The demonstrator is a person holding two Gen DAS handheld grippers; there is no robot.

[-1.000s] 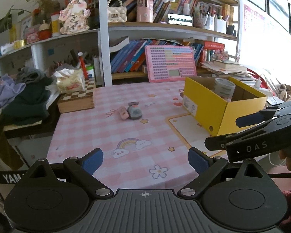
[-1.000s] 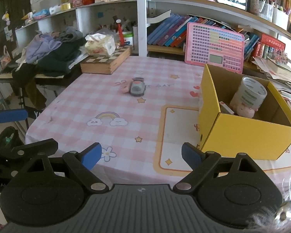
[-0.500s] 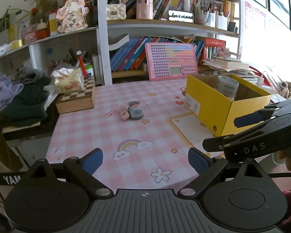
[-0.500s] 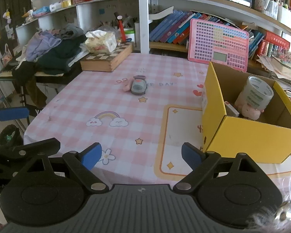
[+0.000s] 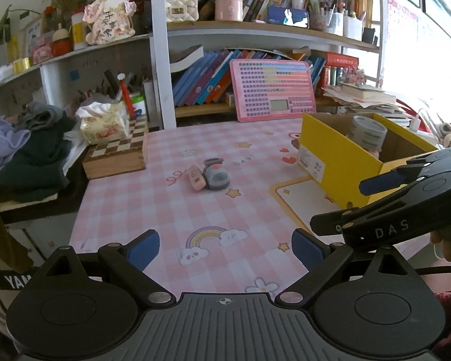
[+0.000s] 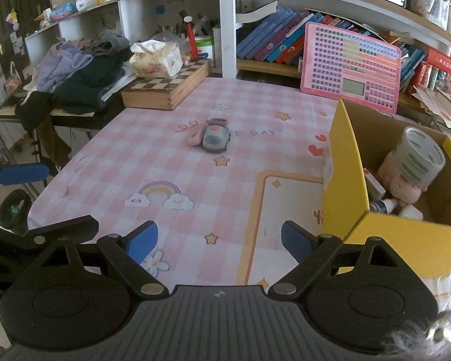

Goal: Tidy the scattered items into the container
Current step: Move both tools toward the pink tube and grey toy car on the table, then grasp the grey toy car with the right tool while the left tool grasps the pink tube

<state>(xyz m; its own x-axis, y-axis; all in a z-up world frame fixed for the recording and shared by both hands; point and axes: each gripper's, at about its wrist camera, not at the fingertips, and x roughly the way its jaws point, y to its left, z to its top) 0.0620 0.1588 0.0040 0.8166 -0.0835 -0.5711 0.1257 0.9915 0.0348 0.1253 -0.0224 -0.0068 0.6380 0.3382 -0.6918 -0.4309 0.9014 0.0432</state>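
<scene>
Box (image 6: 342,180): yellow cardboard, open top, standing on the right part of the worktop (image 6: 153,162). Contents visible from the right wrist view: tape roll (image 6: 419,156), pink plush (image 6: 401,185), small bottle (image 6: 385,204), a flat carton against the near wall. These count as tidied.

Left out, two items, mid-worktop, well apart from the box:
- grey toy (image 5: 216,175), rounded, with a red spot on top;
- pink case (image 5: 195,178), flat and oblong, touching the grey toy on its left side.
No other loose item shows on the pink checked cloth. Judgement: task mostly done, two pieces to go; whether more lies outside the views cannot be told.

Not part of the task, at the worktop's far edge: chessboard box (image 5: 117,156) with a tissue pack (image 5: 103,123) on top, pink tablet (image 5: 273,90) leaning against the shelf.

Left gripper (image 5: 225,248): fingers wide apart, nothing between them, held low over the near edge of the worktop, aimed toward the two loose items, far short of them.

Right gripper (image 6: 219,242): fingers likewise spread and empty, over the near edge, just left of the box's near corner; seen side-on in the left wrist view, level with the left gripper and to its right.

Neither gripper touches anything.
</scene>
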